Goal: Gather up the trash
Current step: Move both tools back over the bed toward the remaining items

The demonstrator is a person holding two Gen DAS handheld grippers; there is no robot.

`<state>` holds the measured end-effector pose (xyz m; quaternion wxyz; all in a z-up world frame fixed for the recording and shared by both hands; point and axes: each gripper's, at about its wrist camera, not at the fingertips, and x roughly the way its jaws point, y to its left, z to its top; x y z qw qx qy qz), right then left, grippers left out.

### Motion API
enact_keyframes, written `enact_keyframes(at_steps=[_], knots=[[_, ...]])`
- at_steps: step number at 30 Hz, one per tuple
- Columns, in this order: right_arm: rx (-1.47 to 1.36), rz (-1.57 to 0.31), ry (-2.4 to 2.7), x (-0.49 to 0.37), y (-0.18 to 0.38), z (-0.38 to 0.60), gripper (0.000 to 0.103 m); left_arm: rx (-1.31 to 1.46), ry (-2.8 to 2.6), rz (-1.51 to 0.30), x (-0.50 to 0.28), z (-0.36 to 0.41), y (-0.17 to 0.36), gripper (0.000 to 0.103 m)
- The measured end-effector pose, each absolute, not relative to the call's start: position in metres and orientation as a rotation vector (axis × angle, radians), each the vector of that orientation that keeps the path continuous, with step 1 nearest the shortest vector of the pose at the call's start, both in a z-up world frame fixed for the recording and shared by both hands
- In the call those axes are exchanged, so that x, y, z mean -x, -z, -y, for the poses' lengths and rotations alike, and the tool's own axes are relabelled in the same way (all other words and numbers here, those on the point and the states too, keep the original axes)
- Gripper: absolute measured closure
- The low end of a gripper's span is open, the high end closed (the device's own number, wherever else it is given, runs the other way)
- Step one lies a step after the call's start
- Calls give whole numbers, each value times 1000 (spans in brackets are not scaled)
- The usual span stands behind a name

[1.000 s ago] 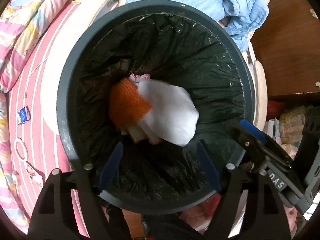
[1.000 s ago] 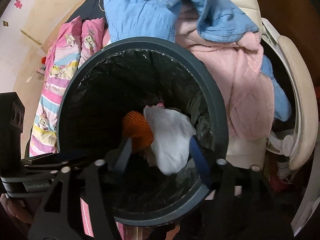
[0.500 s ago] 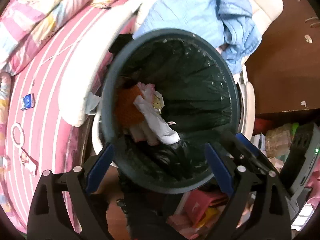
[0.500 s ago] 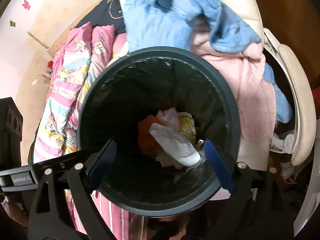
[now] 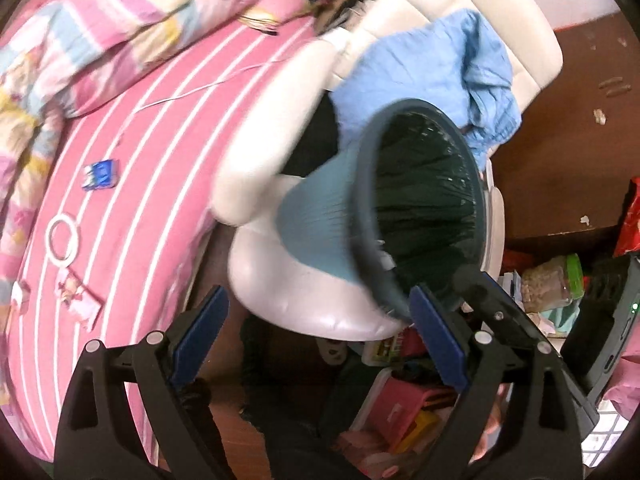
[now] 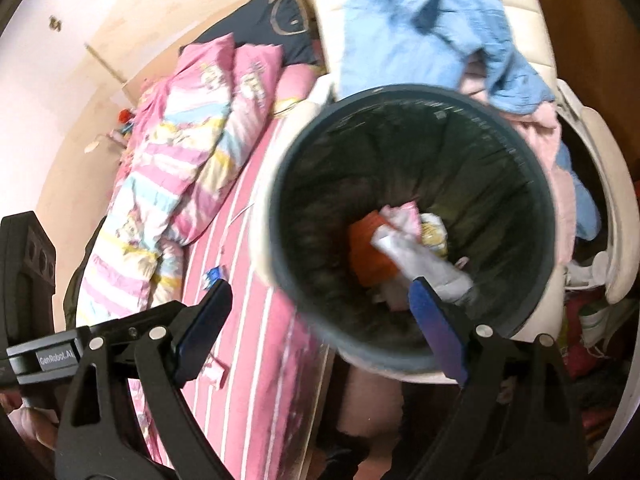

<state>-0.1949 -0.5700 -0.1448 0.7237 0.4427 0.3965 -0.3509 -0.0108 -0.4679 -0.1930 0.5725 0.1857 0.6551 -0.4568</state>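
Both grippers empty on my end. My left gripper [image 5: 320, 320] has its jaws spread wide, nothing between the blue pads [image 5: 438, 336], just chair seat and floor clutter behind the gap. My right gripper [image 6: 320, 312] is the same: jaws wide apart, nothing clamped, right pad overlapping the near rim of the bin in view

Trash bin [image 6: 412, 216] is a dark grey round can with a black liner, sitting on the white chair [image 5: 312, 304]. In the right wrist view I look down into it: the trash sits at the bottom, an orange mesh piece [image 6: 366, 256] with a white crumpled wrapper [image 6: 424, 260] lying over it, plus a pink scrap [image 6: 400, 214] and a yellowish packet [image 6: 434, 230] just beside. In the left wrist view the bin [image 5: 416, 208] appears side-on and motion-blurred, so I can't make out the contents from there

Light blue garment [image 6: 424, 32] is draped over the chair back behind the bin, pink fabric [image 6: 560, 160] under it on the right. Pink striped bed [image 5: 132, 160] is to the left of the chair, with a small blue packet [image 5: 100, 174], a white ring [image 5: 62, 238] and a rumpled patterned quilt [image 6: 180, 160] on it. Mixed clutter on the floor below the chair [image 5: 400, 400], too blurred to identify
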Motion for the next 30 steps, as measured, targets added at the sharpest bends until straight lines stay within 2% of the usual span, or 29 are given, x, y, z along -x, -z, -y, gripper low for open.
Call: enact_keyframes(at_steps=[15, 22, 30], knots=[[-838, -1032, 499, 24, 153, 413, 14, -204, 826, -1595, -139, 248, 216, 14], [-748, -1129, 349, -42, 175, 329, 14, -128, 694, -1594, -198, 139, 229, 14], [-635, -1269, 233, -89, 209, 272, 12, -83, 577, -1602, -240, 61, 259, 14]])
